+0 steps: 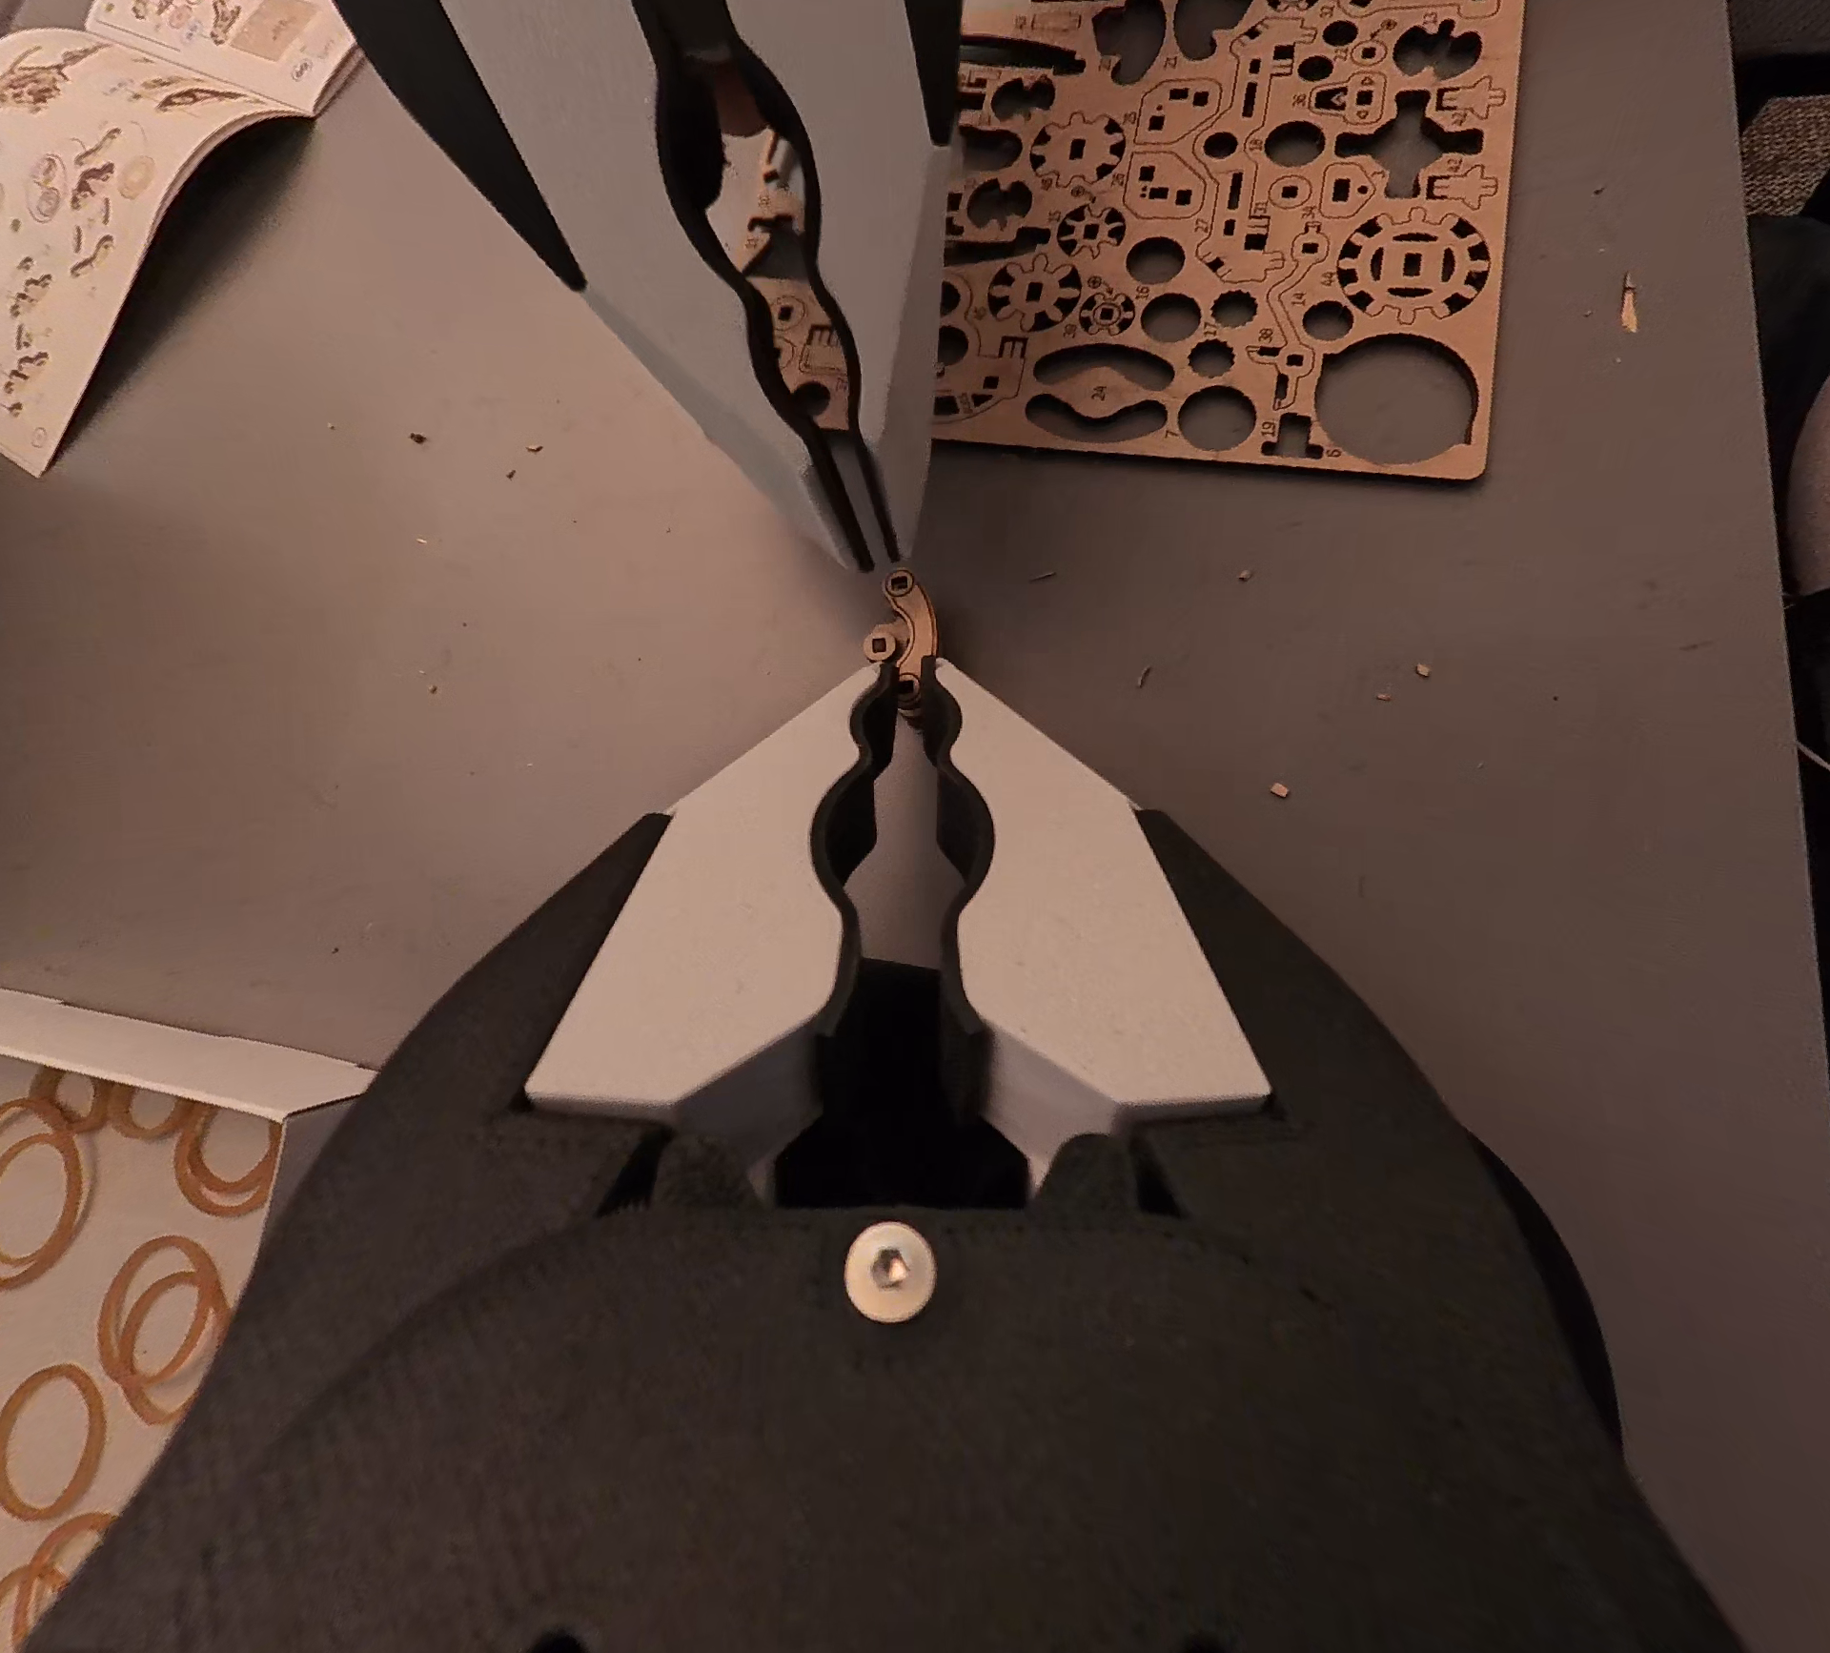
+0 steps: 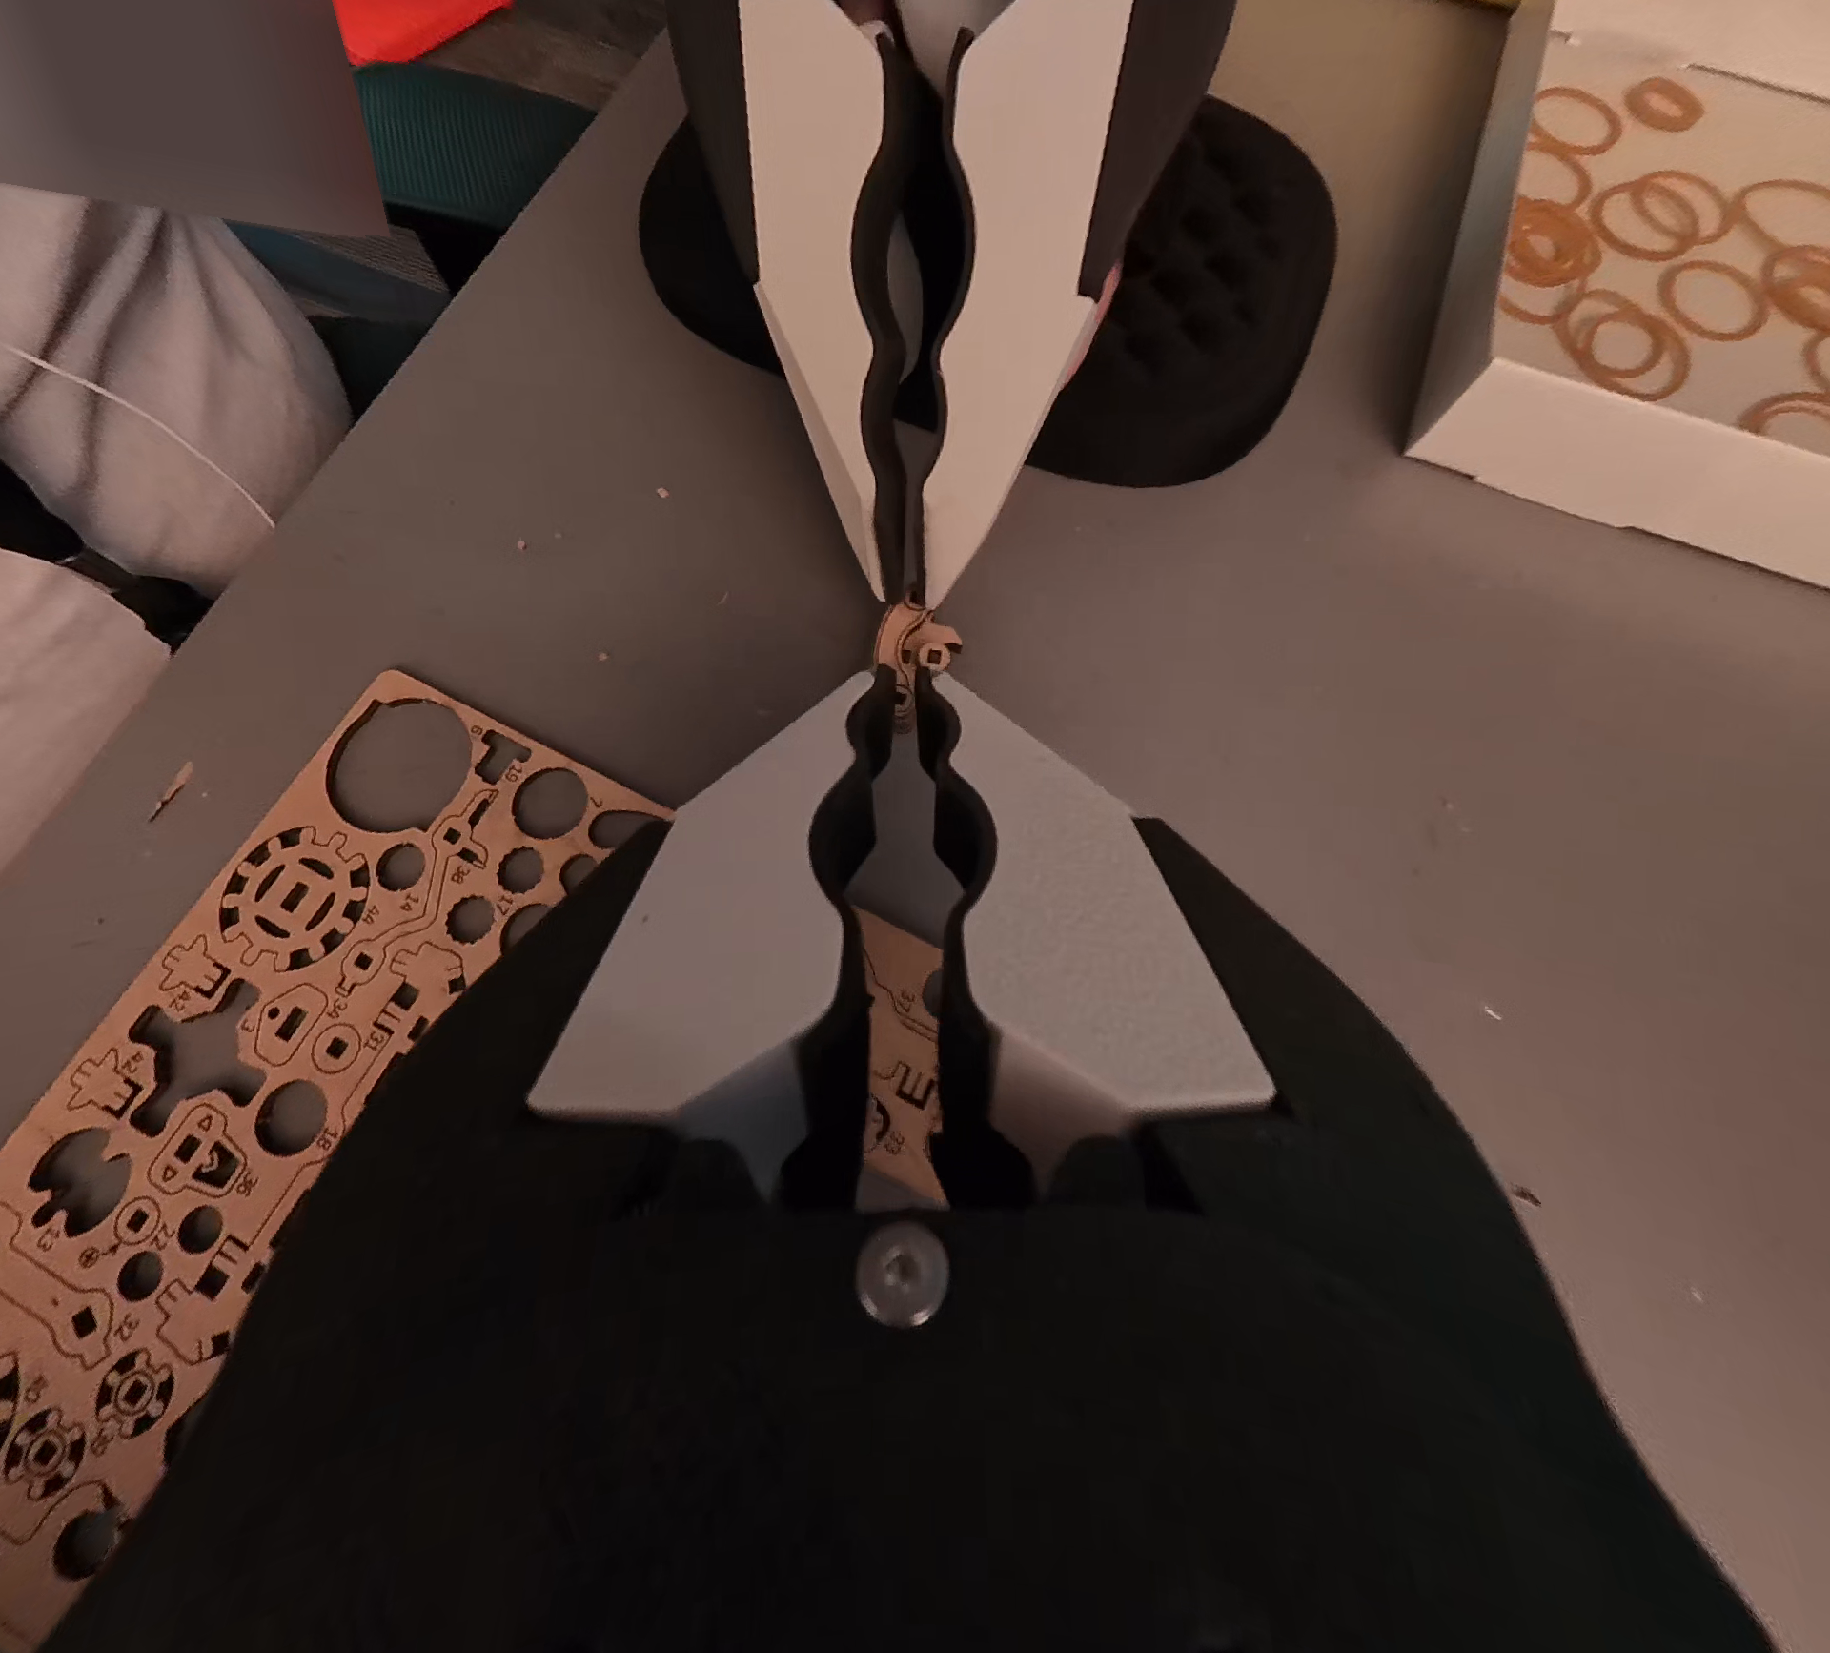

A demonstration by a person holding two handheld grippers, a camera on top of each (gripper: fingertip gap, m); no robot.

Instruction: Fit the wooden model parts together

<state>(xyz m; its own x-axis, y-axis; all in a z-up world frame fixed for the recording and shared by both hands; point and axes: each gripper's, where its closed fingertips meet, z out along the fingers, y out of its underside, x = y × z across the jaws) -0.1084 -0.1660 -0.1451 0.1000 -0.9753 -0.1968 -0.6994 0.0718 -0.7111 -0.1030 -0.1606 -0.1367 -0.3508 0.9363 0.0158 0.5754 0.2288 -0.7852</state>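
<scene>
A small curved wooden model part (image 1: 919, 618) with square holes hangs in the air between my two grippers, above the grey table (image 1: 396, 714). My left gripper (image 1: 901, 676) comes from the bottom of the left wrist view and is shut on the part's lower end. My right gripper (image 1: 879, 561) comes from the top and its closed tips meet the part's upper end. In the right wrist view the right gripper (image 2: 896, 686) is shut on the wooden part (image 2: 906, 637), with the left gripper (image 2: 903, 597) opposite. The piece is too small to tell how many parts make it up.
A laser-cut wooden sheet (image 1: 1238, 169) with many cut-outs lies flat on the table, also shown in the right wrist view (image 2: 248, 1061). An open instruction booklet (image 1: 149, 120) lies far left. A white box of rubber bands (image 2: 1634, 268) and a black pad (image 2: 1218, 268) sit nearby. Both grippers' tips are close together, under 4 cm apart.
</scene>
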